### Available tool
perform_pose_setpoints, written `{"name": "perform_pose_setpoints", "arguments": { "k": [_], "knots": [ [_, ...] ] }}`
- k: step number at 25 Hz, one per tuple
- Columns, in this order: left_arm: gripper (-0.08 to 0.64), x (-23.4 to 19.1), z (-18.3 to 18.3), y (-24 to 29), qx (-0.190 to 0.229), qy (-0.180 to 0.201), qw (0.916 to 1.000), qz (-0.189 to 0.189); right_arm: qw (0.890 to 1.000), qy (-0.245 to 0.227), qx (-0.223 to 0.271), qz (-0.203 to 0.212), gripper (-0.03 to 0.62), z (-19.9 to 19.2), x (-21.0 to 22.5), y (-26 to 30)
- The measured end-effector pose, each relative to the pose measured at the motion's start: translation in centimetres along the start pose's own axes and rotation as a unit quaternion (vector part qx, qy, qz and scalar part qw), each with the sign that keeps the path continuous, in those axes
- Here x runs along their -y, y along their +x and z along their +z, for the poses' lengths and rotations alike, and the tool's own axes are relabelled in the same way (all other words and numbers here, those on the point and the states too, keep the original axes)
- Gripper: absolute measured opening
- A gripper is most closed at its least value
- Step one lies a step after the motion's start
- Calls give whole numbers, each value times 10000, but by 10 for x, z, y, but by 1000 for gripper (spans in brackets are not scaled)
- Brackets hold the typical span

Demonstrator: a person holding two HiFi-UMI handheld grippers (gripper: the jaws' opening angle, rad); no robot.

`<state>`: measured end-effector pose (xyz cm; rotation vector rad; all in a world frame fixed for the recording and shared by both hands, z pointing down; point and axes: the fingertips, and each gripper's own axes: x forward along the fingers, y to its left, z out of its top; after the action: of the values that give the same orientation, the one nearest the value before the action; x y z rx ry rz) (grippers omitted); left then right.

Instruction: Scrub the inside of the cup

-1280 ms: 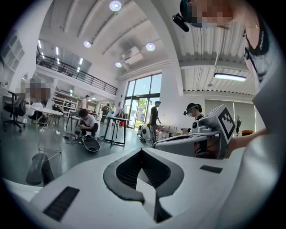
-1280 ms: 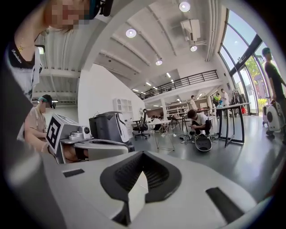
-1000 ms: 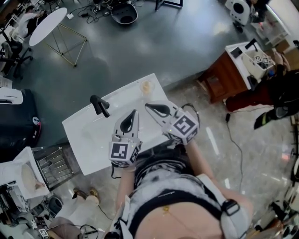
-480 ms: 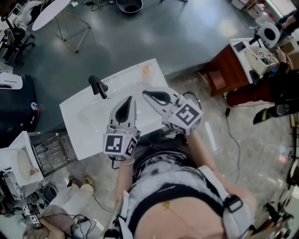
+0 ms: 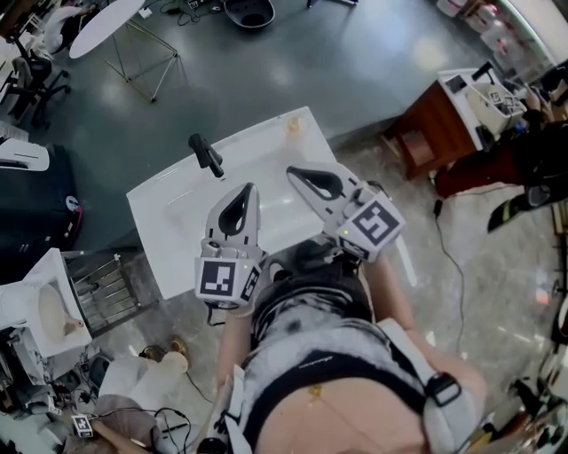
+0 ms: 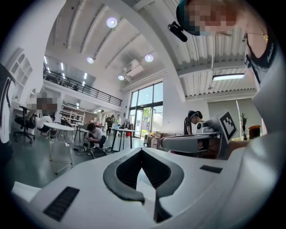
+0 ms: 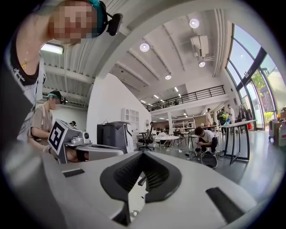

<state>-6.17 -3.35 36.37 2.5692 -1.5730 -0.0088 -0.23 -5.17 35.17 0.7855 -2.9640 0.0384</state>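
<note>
A white basin top (image 5: 169,235) with a black tap (image 5: 206,155) stands in front of me in the head view. A small pale cup-like thing (image 5: 293,126) sits on its far right corner; I cannot make out its inside. My left gripper (image 5: 248,190) hovers over the basin's near part, shut and empty. My right gripper (image 5: 293,171) is beside it, also shut with nothing in it, well short of the cup. Both gripper views look up at the hall: the left gripper (image 6: 142,154) and right gripper (image 7: 142,157) show closed jaws with nothing held.
A wooden cabinet (image 5: 435,133) stands to the right, a metal rack (image 5: 106,291) and a black case (image 5: 35,213) to the left. A round white table (image 5: 105,27) is far left on the grey floor. People sit and stand in the hall behind.
The head camera has shifted, so the basin sits a little further right in the picture. Both grippers stay side by side above the basin, shut as before.
</note>
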Motion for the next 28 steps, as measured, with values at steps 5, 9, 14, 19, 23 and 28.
{"name": "perform_pose_setpoints", "arguments": {
  "k": [5, 9, 14, 19, 23, 28],
  "knots": [
    [0, -7, -4, -34, -127, 177, 9998, -8, 9998, 152, -45, -148, 6, -4, -38, -2],
    [0, -3, -2, -58, -77, 225, 9996, -119, 9990, 252, -164, -345, 6, -11, -68, -5],
    [0, 16, -23, -81, -216, 109, 9988, -430, 9961, 180, -239, -829, 6, -22, -95, -23],
    [0, 34, -39, -105, -360, 101, 9983, -454, 9960, 303, -242, -810, 6, -28, -118, -42],
    [0, 47, -38, -116, -325, 68, 9989, -337, 9970, 220, -213, -717, 6, -28, -122, -54],
    [0, 69, -32, -122, -255, 91, 9995, -159, 9980, 176, -284, -534, 6, -27, -126, -70]
  ]
}}
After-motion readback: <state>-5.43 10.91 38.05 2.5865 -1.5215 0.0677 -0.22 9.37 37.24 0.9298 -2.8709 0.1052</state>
